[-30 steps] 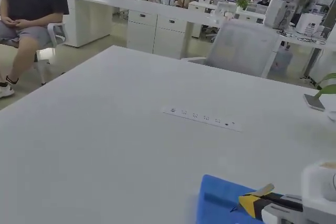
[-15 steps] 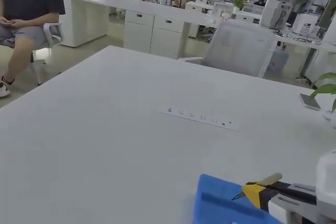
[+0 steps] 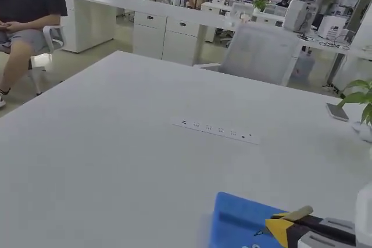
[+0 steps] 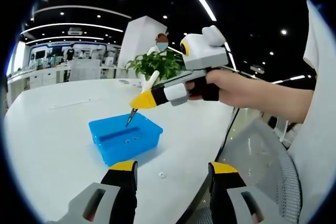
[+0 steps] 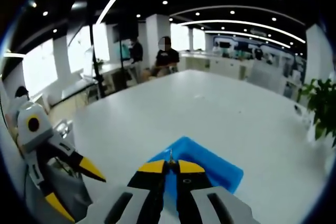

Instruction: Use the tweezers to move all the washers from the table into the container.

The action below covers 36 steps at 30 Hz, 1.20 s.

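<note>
Tweezers (image 4: 130,117) pinched in right tool (image 4: 140,100), tips over blue container (image 4: 121,148) — hand (image 4: 231,88) angling it down, left tool (image 4: 170,170) wide, empty

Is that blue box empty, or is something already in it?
Not empty: the left gripper view shows a few small washers lying on the blue container's floor.

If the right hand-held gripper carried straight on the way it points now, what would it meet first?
Probably the blue container. In the left gripper view the right hand-held gripper slants downward, and the tip of its tweezers hangs over the container's inside. Depth is unclear, so the floor or the far wall could come first.
</note>
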{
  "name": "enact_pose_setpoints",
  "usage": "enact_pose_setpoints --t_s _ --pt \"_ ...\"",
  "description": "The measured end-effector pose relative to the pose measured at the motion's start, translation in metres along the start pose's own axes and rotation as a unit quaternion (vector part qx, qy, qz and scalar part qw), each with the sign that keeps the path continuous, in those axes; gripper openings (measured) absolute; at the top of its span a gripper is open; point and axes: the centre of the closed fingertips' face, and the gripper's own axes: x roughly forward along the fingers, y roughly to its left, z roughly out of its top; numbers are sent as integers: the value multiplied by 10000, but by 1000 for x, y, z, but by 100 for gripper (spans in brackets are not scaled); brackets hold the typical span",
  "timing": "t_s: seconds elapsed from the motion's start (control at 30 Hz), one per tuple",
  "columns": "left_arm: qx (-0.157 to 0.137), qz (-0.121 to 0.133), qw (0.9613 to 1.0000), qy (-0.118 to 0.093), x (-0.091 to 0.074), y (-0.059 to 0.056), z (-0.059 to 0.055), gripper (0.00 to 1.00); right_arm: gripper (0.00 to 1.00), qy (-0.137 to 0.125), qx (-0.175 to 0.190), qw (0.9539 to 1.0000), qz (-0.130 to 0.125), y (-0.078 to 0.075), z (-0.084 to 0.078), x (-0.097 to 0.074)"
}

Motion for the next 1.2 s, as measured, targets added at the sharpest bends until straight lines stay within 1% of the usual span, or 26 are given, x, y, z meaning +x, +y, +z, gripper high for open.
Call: enact_pose_setpoints --t_s 0.17,0.37,0.5,0.7,0.9,1.07,1.2 --pt "18 -13 10000 17 0 -1 -1 53 4 27 46 10000 46 8 -7 -2" --pt "26 -7 10000 21 0 -1 -1 53 4 86 156 9998 60 12 -19 -3" --pt "58 -8 10000 29 0 -1 0 53 4 157 166 9997 71 16 -28 -2" --pt "75 7 10000 17 0 0 0 53 4 209 193 9996 74 18 -36 -4" --pt "117 -4 9999 25 0 -1 -1 53 4 319 211 9992 90 22 -46 -4" --pt "92 8 10000 10 -1 0 0 52 4 449 208 9987 110 26 -57 -6" --pt "78 -2 10000 26 -1 -1 -1 52 4 488 250 9984 134 29 -61 -7"
